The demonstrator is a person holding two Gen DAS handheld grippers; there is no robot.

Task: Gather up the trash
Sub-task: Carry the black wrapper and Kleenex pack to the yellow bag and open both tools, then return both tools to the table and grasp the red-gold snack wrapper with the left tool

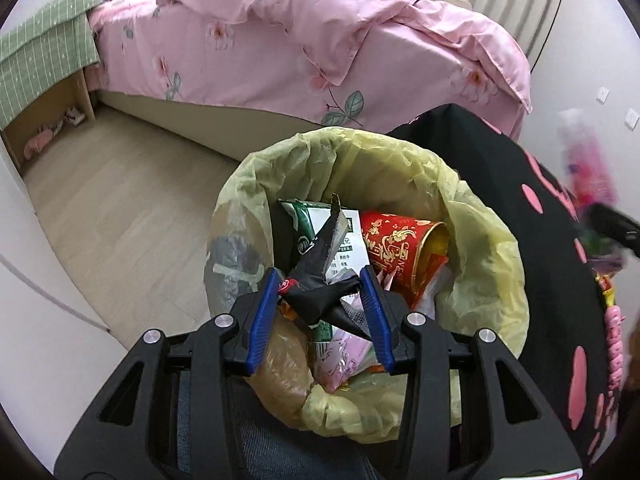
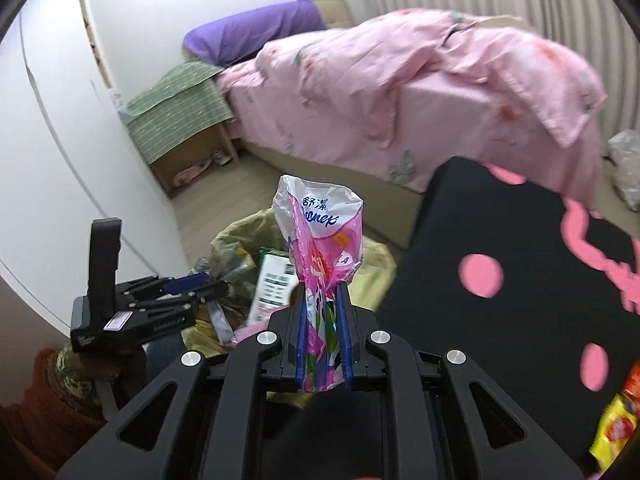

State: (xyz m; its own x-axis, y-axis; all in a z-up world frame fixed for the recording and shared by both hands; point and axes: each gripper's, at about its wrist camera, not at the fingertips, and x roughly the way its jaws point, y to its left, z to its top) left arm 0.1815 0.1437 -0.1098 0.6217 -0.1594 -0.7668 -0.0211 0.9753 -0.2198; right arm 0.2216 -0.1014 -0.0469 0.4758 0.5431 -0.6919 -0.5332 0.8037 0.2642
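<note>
So we've got both hands loaded over the round trash bin lined with a thin yellow plastic bag point(image 1: 472, 216). Our left gripper point(image 1: 324, 296) has its blue pads clamped on a crumpled black foil wrapper point(image 1: 320, 292), held right above the opening, and our right gripper point(image 2: 323, 320) is squeezed nearly flat on a pink and white plastic tissue-pack wrapper point(image 2: 320, 240) that sticks up tall out of the jaws, hanging over the near edge of the bin but not clearly above the opening. Biggest worry: the bin is already pretty full, with a red and gold paper cup point(image 1: 404, 256) on its side and a green and white snack packet point(image 1: 316, 228) piled high, so anything we let go of could land on the heap and slide out over the liner's rim. The tissue wrapper is light and floppy, so it may cling to a pad or drift sideways onto the black cloth with pink spots point(image 2: 520, 240) just beside the bin. With both grippers crowding one opening, they could also bump, and the loose liner could get snagged and dragged inward.
</note>
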